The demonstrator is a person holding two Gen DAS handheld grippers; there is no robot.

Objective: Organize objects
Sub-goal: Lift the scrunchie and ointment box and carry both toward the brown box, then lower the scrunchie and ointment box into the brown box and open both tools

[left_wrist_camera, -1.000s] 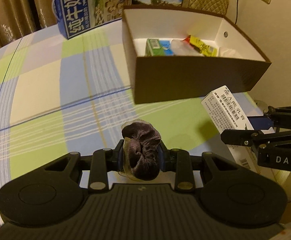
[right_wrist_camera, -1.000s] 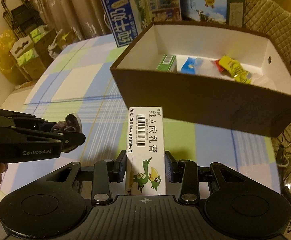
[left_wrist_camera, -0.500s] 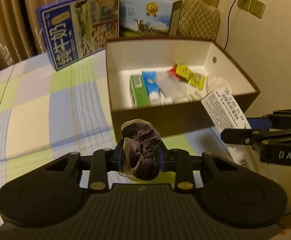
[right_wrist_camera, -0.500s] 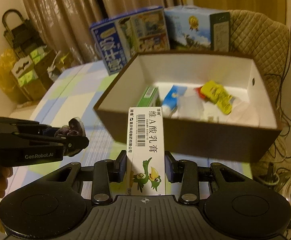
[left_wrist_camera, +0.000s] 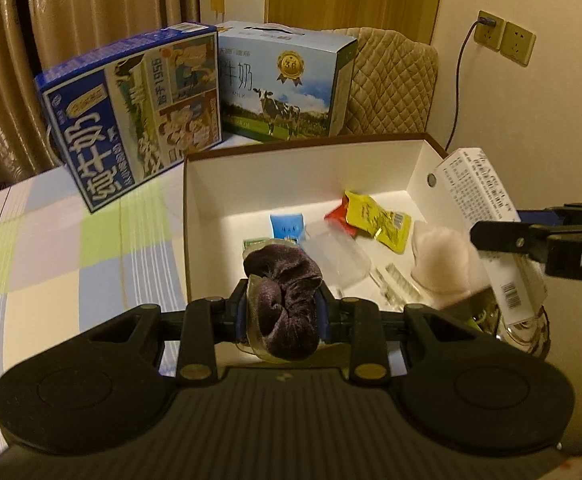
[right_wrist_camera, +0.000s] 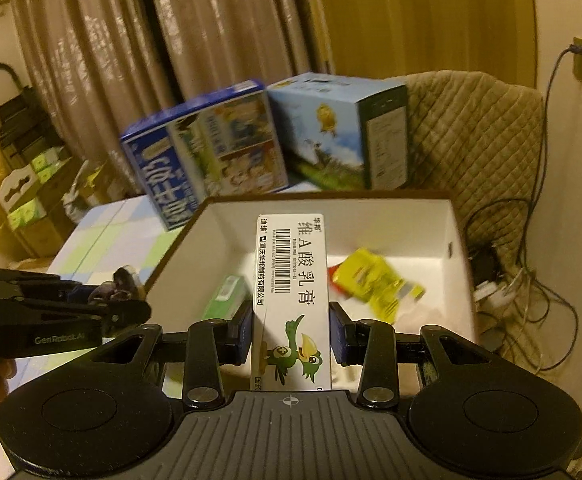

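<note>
My left gripper (left_wrist_camera: 281, 316) is shut on a dark purple velvet scrunchie (left_wrist_camera: 285, 300) and hangs over the near edge of the open brown box (left_wrist_camera: 291, 168) with white inside walls. My right gripper (right_wrist_camera: 291, 332) is shut on a white ointment carton (right_wrist_camera: 291, 292) printed with a green bird, held above the same box (right_wrist_camera: 411, 224). That carton (left_wrist_camera: 487, 216) and the right gripper (left_wrist_camera: 531, 236) show at the right of the left wrist view. In the right wrist view the left gripper (right_wrist_camera: 123, 308) sits at the left with the scrunchie (right_wrist_camera: 121, 284).
Inside the box lie a yellow sachet (left_wrist_camera: 375, 216), a blue packet (left_wrist_camera: 287, 228), a green carton (right_wrist_camera: 227, 300), a clear plastic piece (left_wrist_camera: 339, 252) and a pale fluffy pad (left_wrist_camera: 443, 260). Two milk cartons (left_wrist_camera: 131, 112) (left_wrist_camera: 287, 80) stand behind it. A quilted chair (right_wrist_camera: 471, 132) and wall cables (right_wrist_camera: 531, 280) are at right.
Both grippers rose and moved forward from in front of the box to above its opening, each keeping its hold. The box interior is now seen from above.
</note>
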